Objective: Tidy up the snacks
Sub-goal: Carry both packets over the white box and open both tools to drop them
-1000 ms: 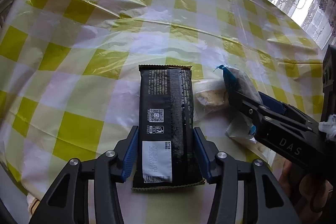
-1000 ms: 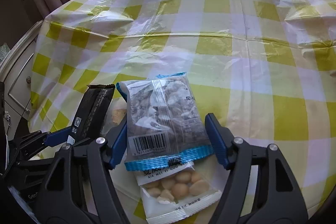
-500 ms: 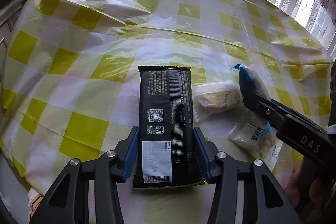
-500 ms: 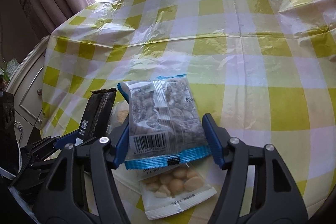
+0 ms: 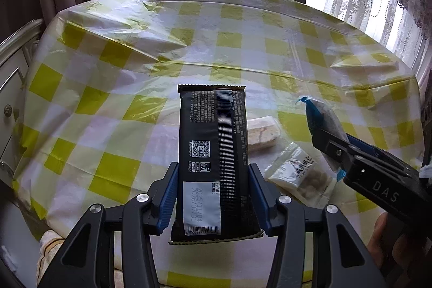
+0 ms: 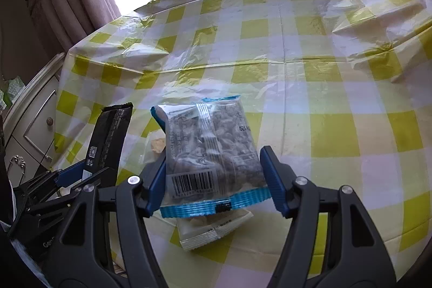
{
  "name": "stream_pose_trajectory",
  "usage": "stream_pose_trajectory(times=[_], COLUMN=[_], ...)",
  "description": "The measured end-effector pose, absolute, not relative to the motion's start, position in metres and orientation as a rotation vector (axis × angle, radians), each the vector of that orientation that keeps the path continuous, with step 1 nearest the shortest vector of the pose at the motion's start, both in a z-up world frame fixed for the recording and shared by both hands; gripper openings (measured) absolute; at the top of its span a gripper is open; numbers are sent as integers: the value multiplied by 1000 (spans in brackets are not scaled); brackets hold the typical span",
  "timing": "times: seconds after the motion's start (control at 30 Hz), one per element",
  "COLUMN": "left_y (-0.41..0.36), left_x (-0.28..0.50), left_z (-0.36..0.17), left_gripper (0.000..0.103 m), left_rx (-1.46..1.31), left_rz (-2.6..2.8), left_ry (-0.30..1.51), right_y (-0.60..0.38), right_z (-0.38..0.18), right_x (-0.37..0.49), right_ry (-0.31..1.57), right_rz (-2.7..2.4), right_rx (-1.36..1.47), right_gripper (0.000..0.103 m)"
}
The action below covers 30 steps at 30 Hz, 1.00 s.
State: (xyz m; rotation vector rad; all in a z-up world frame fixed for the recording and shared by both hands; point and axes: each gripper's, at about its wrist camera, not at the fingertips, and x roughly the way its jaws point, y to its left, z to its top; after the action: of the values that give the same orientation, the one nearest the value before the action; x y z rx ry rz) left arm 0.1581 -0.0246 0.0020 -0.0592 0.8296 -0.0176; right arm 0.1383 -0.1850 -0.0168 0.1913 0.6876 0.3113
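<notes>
Above the checked table point(image 5: 108, 88), both grippers are rising higher than a second ago, left gripper point(image 5: 213, 196) clamping the black bar point(image 5: 213, 153), right gripper point(image 6: 213, 180) squeezing the blue-edged nut bag point(image 6: 210, 142), so both snacks are getting relocated.

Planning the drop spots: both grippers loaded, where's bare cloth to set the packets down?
Free: the whole far half of the checked tablecloth beyond the packets, and the stretch left of the black bar. Crowded: the near strip between the left gripper and right gripper, where the white nut packet and clear cracker packet lie under the blue-edged bag.
</notes>
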Motion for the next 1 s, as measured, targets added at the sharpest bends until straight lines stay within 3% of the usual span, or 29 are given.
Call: stream_pose_trajectory(times=[1.0], left_y=[-149], left_x=[72], left_z=[35], left_gripper=[50], left_rx=[20], left_rz=[-284], left_ry=[823], right_y=[-292], right_z=[2], right_x=[14], right_ry=[626], right_rz=[140], right_rx=[311], right_gripper=[67])
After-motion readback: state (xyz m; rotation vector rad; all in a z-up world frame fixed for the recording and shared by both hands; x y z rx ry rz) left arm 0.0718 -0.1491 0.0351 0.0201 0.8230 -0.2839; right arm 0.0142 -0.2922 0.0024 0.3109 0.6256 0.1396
